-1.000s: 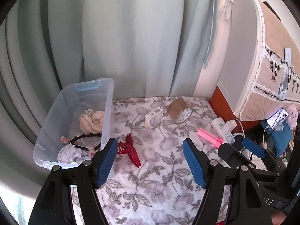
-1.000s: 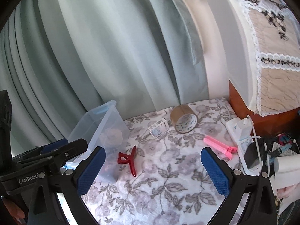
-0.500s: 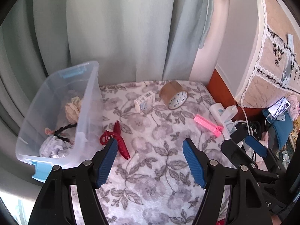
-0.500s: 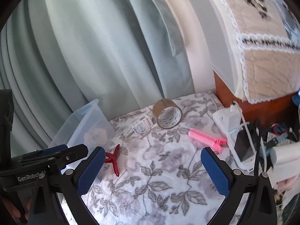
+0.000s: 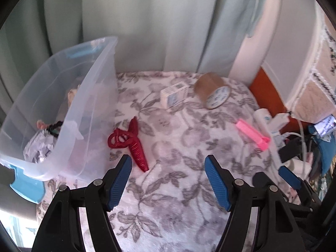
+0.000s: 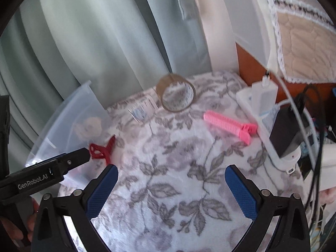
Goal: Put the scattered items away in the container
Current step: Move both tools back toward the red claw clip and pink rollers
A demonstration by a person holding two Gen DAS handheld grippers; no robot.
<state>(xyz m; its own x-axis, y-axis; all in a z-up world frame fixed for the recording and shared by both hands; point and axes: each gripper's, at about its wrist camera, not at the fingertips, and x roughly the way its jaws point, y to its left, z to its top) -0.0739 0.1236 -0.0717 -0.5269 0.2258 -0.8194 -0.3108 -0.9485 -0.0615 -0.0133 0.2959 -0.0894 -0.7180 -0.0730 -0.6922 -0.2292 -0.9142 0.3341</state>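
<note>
A clear plastic bin (image 5: 88, 96) stands at the left on the floral cloth (image 5: 168, 189), with a scrunchie, headband and crumpled paper inside. A red claw hair clip (image 5: 130, 142) lies beside it, just ahead of my open, empty left gripper (image 5: 168, 168). Farther back lie a small white box (image 5: 174, 94) and a brown tape roll (image 5: 212, 93). A pink hair clip (image 5: 252, 134) lies at the right. My right gripper (image 6: 171, 180) is open and empty, with the pink clip (image 6: 229, 126), tape roll (image 6: 176, 95), box (image 6: 142, 108) and red clip (image 6: 103, 150) ahead of it.
Pale green curtains hang behind the surface. A white power strip with chargers and cables (image 6: 271, 115) runs along the right edge. A phone (image 5: 325, 124) and clutter sit at the far right. The left gripper's body (image 6: 42, 174) shows in the right wrist view.
Both grippers have moved forward and lower toward the cloth. The red clip, pink clip and tape roll appear larger and nearer. Nothing was picked up.
</note>
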